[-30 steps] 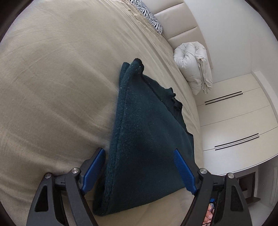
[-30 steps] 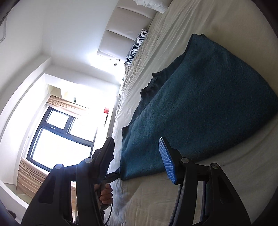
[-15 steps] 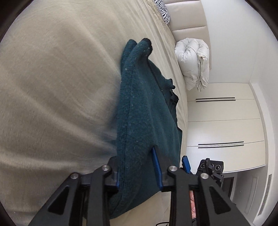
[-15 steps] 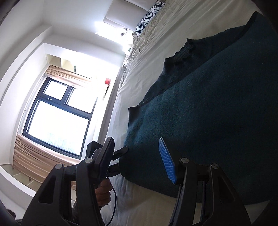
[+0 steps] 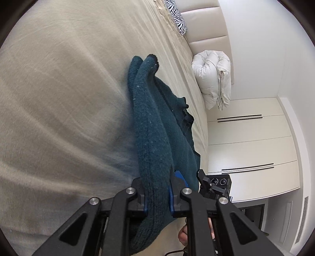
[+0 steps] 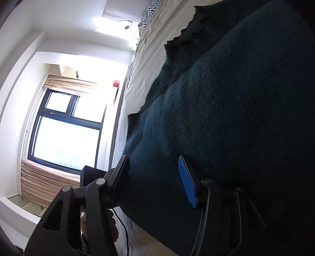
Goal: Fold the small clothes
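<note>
A dark teal knitted sweater (image 5: 151, 126) lies on the beige bed (image 5: 59, 98), its near edge bunched into a thick fold. My left gripper (image 5: 157, 194) is shut on that fold at the near corner. In the right wrist view the sweater (image 6: 226, 118) fills most of the frame, with its ribbed collar (image 6: 183, 37) at the top. My right gripper (image 6: 155, 173) is open, its jaws either side of the sweater's near edge. The right gripper (image 5: 214, 184) also shows in the left wrist view, just right of my left fingers.
A rolled white duvet (image 5: 213, 76) lies at the head of the bed by the padded headboard (image 5: 204, 29). A zebra-print pillow (image 5: 177, 17) lies further along. White wardrobe doors (image 5: 250, 141) stand to the right. A bright window (image 6: 65, 128) is behind the bed's other side.
My left gripper has closed on the sweater's near edge, having been wide open one second ago. My right gripper has moved forward onto the sweater's edge and stays open.
</note>
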A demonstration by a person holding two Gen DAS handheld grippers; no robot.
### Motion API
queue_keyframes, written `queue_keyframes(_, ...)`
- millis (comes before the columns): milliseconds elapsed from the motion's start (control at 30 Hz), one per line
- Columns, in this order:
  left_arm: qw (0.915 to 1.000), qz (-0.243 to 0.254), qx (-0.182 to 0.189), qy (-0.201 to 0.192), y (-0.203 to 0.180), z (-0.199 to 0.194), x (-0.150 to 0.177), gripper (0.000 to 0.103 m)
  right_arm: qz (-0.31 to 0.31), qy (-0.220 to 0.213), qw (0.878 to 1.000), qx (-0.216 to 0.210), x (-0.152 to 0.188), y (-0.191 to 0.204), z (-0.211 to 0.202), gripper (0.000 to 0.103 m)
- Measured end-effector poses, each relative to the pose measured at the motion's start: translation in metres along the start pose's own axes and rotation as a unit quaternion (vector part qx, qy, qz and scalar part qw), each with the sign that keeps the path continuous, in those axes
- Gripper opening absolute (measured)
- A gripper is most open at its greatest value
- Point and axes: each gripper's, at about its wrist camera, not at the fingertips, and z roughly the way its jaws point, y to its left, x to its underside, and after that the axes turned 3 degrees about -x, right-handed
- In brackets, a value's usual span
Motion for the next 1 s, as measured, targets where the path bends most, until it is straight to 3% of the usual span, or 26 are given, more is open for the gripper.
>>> queue_keyframes(200,0.9980,0.060,-0.018,-0.010,-0.057,0.005,0.003,0.015,0.017,-0.029,0.999,-0.025,-0.005,-0.007,-0.033,0.061)
queue_keyframes(367,0.9913,0.128,-0.031,0.001,-0.117,0.029,0.015,0.015,0.035,-0.069,0.996,-0.049,-0.017,-0.019,-0.077,0.068)
queue_keyframes(567,0.9803,0.188,-0.054,0.029,-0.169,0.095,0.039,0.015,0.051,-0.099,0.991,-0.073,-0.031,-0.040,-0.124,0.072)
queue_keyframes(700,0.9772,0.199,-0.053,0.053,-0.182,0.147,0.056,0.015,0.066,-0.113,0.988,-0.082,-0.042,-0.058,-0.146,0.073)
queue_keyframes(800,0.9717,0.211,-0.080,0.068,-0.181,0.187,0.071,0.017,0.080,-0.110,0.987,-0.087,-0.047,-0.059,-0.144,0.073)
queue_keyframes(900,0.9681,0.214,-0.099,0.083,-0.171,0.210,0.082,0.023,0.090,-0.104,0.986,-0.094,-0.054,-0.065,-0.143,0.073)
queue_keyframes(967,0.9664,0.228,-0.091,0.078,-0.172,0.206,0.087,0.034,0.097,-0.100,0.986,-0.095,-0.053,-0.069,-0.148,0.073)
queue_keyframes(1000,0.9656,0.233,-0.082,0.079,-0.174,0.201,0.088,0.046,0.100,-0.100,0.985,-0.097,-0.055,-0.071,-0.149,0.073)
